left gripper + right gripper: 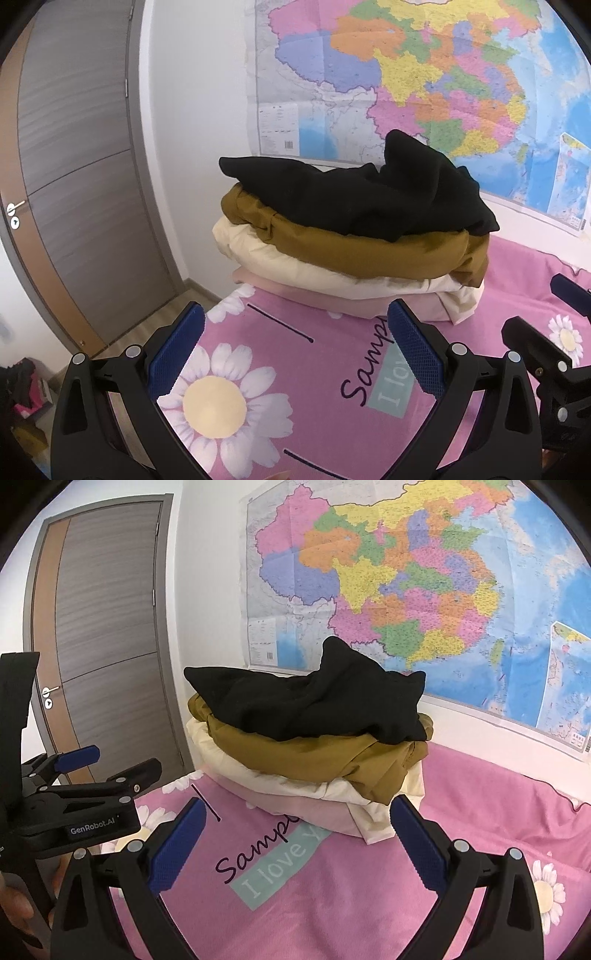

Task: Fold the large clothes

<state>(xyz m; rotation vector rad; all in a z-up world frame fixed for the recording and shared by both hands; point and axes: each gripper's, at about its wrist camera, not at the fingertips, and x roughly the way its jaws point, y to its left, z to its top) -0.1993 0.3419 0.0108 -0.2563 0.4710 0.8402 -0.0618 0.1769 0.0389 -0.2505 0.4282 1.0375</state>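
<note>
Left wrist view: left gripper hovers over the bed, jaws spread wide, nothing between them. Pile of clothes sits ahead near the wall, well apart from the tips: black garment on top, loosely bunched, then a brown one, a cream one, a pink one at the bottom. Map on the wall behind, door to the left.

Right wrist view: right gripper also empty, jaws spread, aimed at the same pile. Left gripper visible at the left edge, beside it and off the fabric.

Handling, my read: black piece looks soft, light, limp. It'll sag and drag, no stiffness. Brown one looks like a slicker woven cloth and may slide. Best hold: pinch the black garment's raised peak or its free left edge, one gripper per corner, lift clear before spreading on the bed.
</note>
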